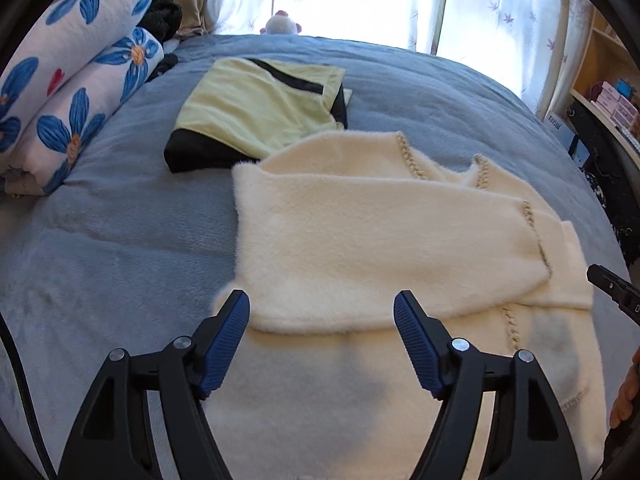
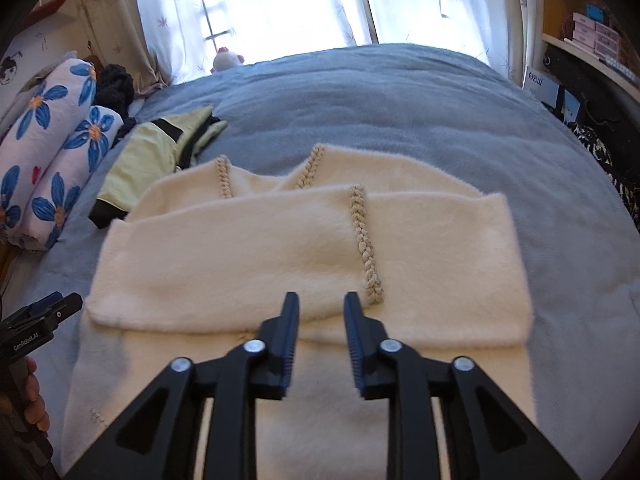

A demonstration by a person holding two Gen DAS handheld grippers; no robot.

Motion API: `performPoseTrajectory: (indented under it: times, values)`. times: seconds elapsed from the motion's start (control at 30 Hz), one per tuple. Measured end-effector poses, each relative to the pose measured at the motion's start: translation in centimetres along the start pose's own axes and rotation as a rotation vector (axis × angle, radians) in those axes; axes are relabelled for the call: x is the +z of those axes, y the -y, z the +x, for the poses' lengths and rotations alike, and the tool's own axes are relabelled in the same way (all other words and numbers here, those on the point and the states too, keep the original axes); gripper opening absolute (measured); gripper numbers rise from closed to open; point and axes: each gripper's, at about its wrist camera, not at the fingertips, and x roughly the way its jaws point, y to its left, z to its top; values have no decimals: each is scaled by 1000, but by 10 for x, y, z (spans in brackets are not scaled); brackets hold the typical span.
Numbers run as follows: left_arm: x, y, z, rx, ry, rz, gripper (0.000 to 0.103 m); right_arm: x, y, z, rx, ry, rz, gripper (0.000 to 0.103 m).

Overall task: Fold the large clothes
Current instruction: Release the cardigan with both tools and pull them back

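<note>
Each camera sits behind its own tool, close above the bed (image 1: pixel 120 220), angled down and forward toward the window (image 2: pixel 280 0). Both views share the cream sweater (image 1: pixel 380 232), the left one from farther left.

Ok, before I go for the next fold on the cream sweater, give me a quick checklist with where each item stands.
1. Left claw empty, jaws wide apart above the cream sweater: ok.
2. Right claw empty, narrow gap between the jaws, nothing in it: ok.
3. Sleeves folded across the body, lying flat: ok.
4. Lower part of the sweater, nearest the claws, not yet folded up: not ok.
5. Sweater clear of the folded yellow-green garment: not ok; the edges meet or overlap, cannot tell which.
6. Bare blue blanket beyond the sweater for folding forward: ok.
</note>
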Motion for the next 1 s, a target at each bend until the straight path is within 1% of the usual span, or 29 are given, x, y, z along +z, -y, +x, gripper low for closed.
performPoseTrajectory:
  times: [0.07,0.17,0.27,0.5,0.73,0.9,1.0]
  values:
    - [-4,4,-18,-1,17,10,74,-3,-3,-20,-10,29,-12,34]
    - [-9,9,-40,-6,32,21,74,-8,-8,-46,-19,54,-31,35]
    - [-16,13,-59,-1,42,33,75,-14,-10,-64,-41,66,-43,35]
    - [-36,19,-88,9,34,48,76,-35,-10,-89,-77,44,-48,35]
    - [-62,21,-113,27,27,61,76,-63,-1,-113,-75,29,-25,35]
    - [-84,18,-129,39,29,77,76,-86,8,-133,-82,38,-28,35]
    - [-95,14,-138,45,29,79,76,-100,14,-145,-69,42,-24,35]
